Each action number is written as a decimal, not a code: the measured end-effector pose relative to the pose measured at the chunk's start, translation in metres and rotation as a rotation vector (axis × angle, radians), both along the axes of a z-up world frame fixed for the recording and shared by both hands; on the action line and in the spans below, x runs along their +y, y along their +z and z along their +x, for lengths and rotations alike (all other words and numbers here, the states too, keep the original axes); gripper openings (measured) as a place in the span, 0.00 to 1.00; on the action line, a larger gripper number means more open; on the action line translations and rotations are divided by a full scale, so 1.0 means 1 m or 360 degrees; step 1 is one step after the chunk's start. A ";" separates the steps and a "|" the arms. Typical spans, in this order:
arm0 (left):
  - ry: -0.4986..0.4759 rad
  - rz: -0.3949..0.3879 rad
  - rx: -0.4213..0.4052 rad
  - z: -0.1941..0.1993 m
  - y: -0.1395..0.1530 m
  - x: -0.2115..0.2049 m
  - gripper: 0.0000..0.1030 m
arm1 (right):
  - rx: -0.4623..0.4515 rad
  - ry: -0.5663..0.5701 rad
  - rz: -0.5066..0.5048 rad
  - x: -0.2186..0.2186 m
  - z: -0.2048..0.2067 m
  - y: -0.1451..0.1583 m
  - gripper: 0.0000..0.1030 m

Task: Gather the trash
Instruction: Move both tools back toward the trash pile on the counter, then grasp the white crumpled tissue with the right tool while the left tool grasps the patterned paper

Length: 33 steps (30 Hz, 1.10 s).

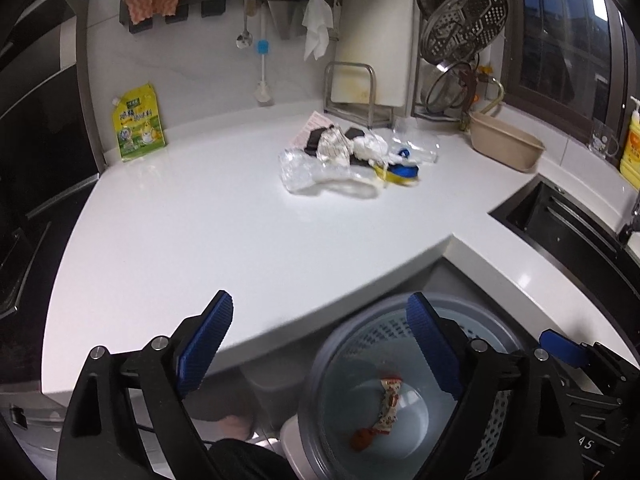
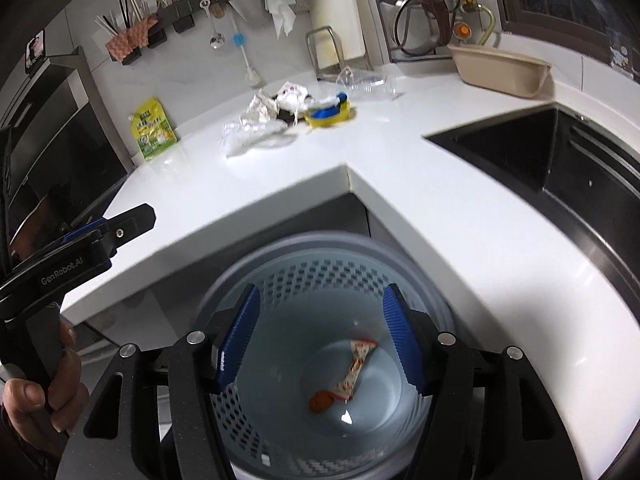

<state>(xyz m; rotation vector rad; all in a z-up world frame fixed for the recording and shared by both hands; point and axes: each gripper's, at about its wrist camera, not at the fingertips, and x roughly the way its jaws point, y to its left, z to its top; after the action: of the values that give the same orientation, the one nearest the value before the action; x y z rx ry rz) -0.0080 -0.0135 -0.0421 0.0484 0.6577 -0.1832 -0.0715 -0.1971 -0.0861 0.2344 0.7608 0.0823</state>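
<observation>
A heap of trash (image 1: pixel 352 156) lies on the white counter (image 1: pixel 180 232): clear plastic, crumpled white paper, dark wrappers and a blue-and-yellow piece. The right wrist view shows the same heap (image 2: pixel 280 120) at the back of the counter (image 2: pixel 400 128). Below the counter's inner corner stands a grey perforated bin (image 1: pixel 332 344) (image 2: pixel 280 276). In it lie a twisted candy wrapper (image 1: pixel 390 400) (image 2: pixel 356 368) and an orange scrap (image 1: pixel 360 438) (image 2: pixel 320 400). My left gripper (image 1: pixel 320 304) is open and empty over the counter edge and bin rim. My right gripper (image 2: pixel 322 292) hangs open and empty above the bin.
A yellow-green pouch (image 1: pixel 138 124) leans on the back wall. A beige basin (image 1: pixel 504 144), a dish rack (image 1: pixel 456 40) and a cutting-board stand (image 1: pixel 350 88) line the back right. A dark sink (image 2: pixel 560 168) lies to the right, with a yellow bottle (image 1: pixel 631 140) beyond it.
</observation>
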 end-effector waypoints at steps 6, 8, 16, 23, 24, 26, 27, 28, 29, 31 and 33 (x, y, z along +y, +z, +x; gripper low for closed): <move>0.0051 -0.0052 -0.0039 0.035 0.018 0.010 0.88 | -0.0061 0.0049 -0.0018 -0.005 0.040 0.023 0.61; 0.0080 -0.0054 -0.0060 0.046 0.023 0.014 0.89 | -0.0081 0.0057 -0.0012 -0.008 0.058 0.032 0.61; 0.0194 0.0009 -0.0097 0.101 0.030 0.021 0.90 | -0.0117 0.0076 -0.0067 -0.011 0.136 0.053 0.61; 0.0266 0.0065 -0.0104 0.141 0.027 0.032 0.91 | -0.0107 0.0116 -0.0133 -0.002 0.215 0.057 0.61; 0.0280 0.0062 -0.0091 0.146 0.025 0.034 0.91 | -0.0099 0.0129 -0.0135 -0.001 0.222 0.057 0.61; 0.0290 0.0046 -0.0075 0.153 0.022 0.036 0.91 | -0.0062 0.0158 -0.0156 0.004 0.244 0.054 0.61; 0.0294 0.0038 -0.0068 0.156 0.021 0.037 0.91 | -0.0053 0.0169 -0.0166 0.006 0.250 0.054 0.61; 0.0295 0.0032 -0.0059 0.160 0.020 0.037 0.91 | -0.0042 0.0179 -0.0175 0.008 0.260 0.052 0.61; 0.0297 0.0029 -0.0051 0.162 0.018 0.036 0.91 | -0.0034 0.0181 -0.0179 0.009 0.265 0.051 0.61; 0.0292 0.0023 -0.0037 0.166 0.015 0.035 0.91 | -0.0014 0.0188 -0.0204 0.013 0.280 0.047 0.61; 0.0283 0.0020 -0.0027 0.170 0.013 0.032 0.91 | -0.0006 0.0196 -0.0235 0.017 0.289 0.044 0.61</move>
<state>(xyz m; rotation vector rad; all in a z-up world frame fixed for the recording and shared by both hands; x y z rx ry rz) 0.1621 0.0189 -0.0294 0.0032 0.6427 -0.0076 0.2172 -0.1806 -0.0421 0.0465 0.7739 0.1427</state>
